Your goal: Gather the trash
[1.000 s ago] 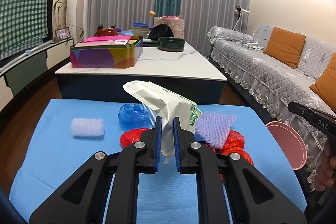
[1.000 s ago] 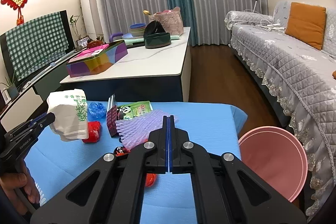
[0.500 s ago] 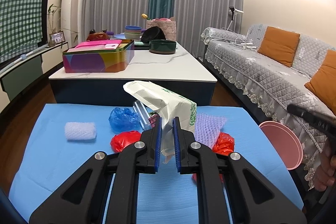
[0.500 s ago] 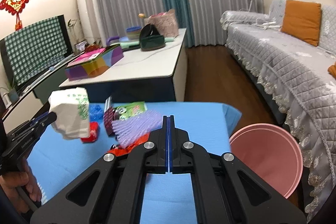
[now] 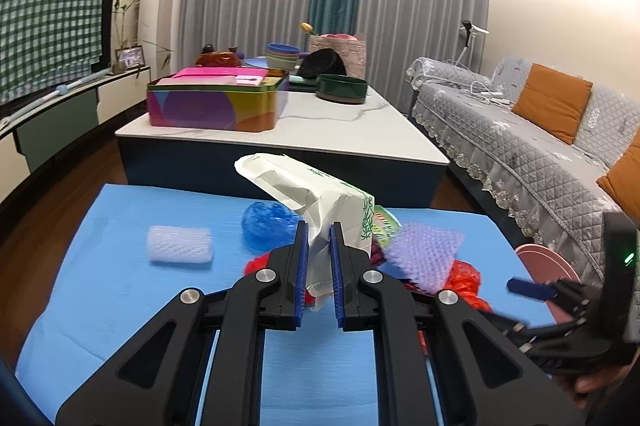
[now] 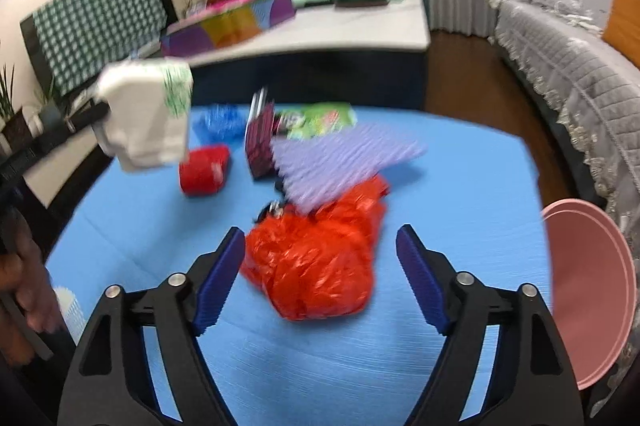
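My left gripper is shut on a crumpled white paper bag with green print and holds it above the blue table; the bag also shows in the right wrist view. My right gripper is open, its jaws on either side of a crumpled red plastic bag on the table. A purple foam net, a small red wad, a blue wad, a green wrapper and a white foam net lie on the table.
A pink bin stands off the table's right edge. A white-topped coffee table with a colourful tin and bowls stands behind. A grey sofa runs along the right.
My right gripper has opened wide and dropped toward the red plastic bag, which now sits between its fingers. My left gripper still holds the white bag, nearly in place.
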`<state>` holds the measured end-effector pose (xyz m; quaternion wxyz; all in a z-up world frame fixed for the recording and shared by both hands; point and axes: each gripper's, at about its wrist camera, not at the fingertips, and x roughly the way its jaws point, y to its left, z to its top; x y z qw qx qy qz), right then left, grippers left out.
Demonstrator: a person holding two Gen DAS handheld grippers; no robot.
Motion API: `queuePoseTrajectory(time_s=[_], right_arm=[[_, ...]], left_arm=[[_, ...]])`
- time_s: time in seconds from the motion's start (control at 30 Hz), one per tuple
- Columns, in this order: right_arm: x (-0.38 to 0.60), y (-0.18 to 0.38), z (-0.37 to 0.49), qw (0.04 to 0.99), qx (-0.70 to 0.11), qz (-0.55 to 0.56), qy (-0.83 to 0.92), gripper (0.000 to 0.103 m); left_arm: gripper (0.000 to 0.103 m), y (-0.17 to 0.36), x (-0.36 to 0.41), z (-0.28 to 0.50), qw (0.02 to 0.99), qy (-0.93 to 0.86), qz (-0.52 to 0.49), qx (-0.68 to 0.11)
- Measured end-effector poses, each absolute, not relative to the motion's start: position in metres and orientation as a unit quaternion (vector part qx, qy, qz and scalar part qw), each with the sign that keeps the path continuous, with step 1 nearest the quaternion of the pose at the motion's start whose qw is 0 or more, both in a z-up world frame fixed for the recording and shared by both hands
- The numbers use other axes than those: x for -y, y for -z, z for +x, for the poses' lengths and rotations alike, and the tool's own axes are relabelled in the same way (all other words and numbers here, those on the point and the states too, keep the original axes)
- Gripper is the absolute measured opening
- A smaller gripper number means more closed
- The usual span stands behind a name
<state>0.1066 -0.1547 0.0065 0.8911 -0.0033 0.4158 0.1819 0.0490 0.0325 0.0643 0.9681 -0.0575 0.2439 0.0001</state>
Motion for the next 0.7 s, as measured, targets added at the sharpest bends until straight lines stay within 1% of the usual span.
queuePoseTrajectory(time_s=[0.07, 0.13, 0.2, 0.27, 0.4, 0.7], right_arm=[[0.146, 0.007, 0.11, 0.882, -0.435, -0.027, -0.179, 0.078], [0.142, 0.011, 0.109, 0.881, -0.436, -0.038, -0.18, 0.063], [0.143, 0.006, 0.108, 0.882, -0.433, -0.039, -0.181, 0.051], [0.147, -0.004, 0.105, 0.885, -0.425, -0.03, -0.188, 0.048], [0.156, -0.026, 0.095, 0.892, -0.407, -0.024, -0.194, 0.045], [0.196, -0.06, 0.072, 0.913, -0.366, 0.004, -0.178, 0.045]], left_arm=[[0.011, -0.065, -0.037, 0.05, 0.968, -0.003, -0.063, -0.244], [0.011, -0.066, -0.041, 0.05, 0.968, -0.006, -0.065, -0.243], [0.011, -0.066, -0.043, 0.051, 0.968, -0.006, -0.067, -0.243], [0.011, -0.066, -0.041, 0.053, 0.967, -0.005, -0.067, -0.245], [0.011, -0.067, -0.034, 0.054, 0.967, 0.004, -0.067, -0.245], [0.011, -0.072, -0.001, 0.045, 0.97, 0.027, -0.039, -0.238]])
